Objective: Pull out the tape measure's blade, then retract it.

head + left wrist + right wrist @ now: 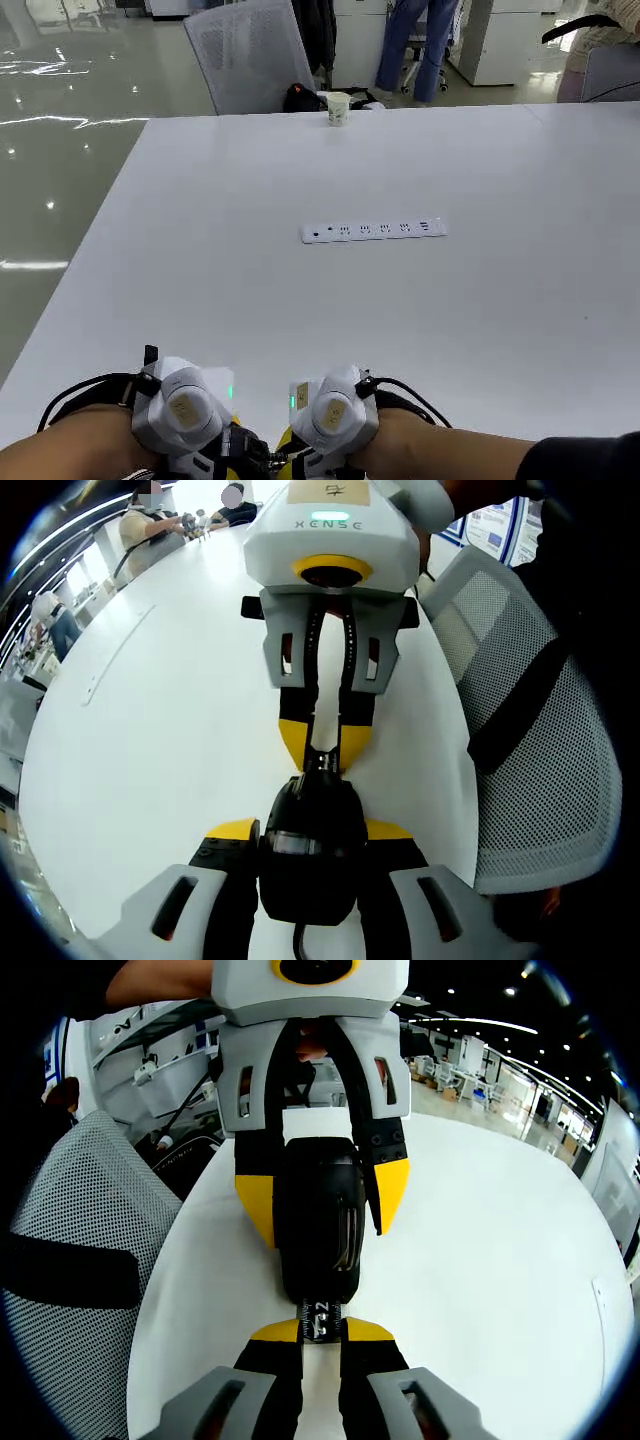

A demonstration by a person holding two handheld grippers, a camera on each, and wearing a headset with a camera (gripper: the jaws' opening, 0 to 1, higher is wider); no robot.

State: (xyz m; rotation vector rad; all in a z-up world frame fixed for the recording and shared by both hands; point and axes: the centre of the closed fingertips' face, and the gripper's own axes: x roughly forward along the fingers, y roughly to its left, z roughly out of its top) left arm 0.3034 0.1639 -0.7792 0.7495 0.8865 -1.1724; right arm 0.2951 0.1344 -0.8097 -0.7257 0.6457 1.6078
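The left gripper view looks along the left gripper, whose yellow-tipped jaws stand moderately apart and are clamped on the sides of the black tape measure at 6 o'clock. The right gripper comes down from 12 o'clock, its two tips pinched together right at the mouth of the case. A grey mesh chair stands off the table edge at 3 o'clock.

The right gripper view gives the reverse side. There the right gripper's own jaws at 6 o'clock are nearly closed on the end of the blade. A short length of blade with printed marks is out, running from the tips straight up to the case. The left gripper grips the case at the centre.

In the head view both grippers sit at 6 o'clock, low over the near edge of the white table. They are turned inward so the jaws face each other. The left gripper is on the left and the right on the right, with only slivers of yellow showing between the housings. The jaw contact and the tape measure itself cannot be made out there. A hand comes in from 7 o'clock and the other hand from 5 o'clock.

This view alone takes in the far table: a white power strip near the centre, and a paper cup at the far edge at 12 o'clock.
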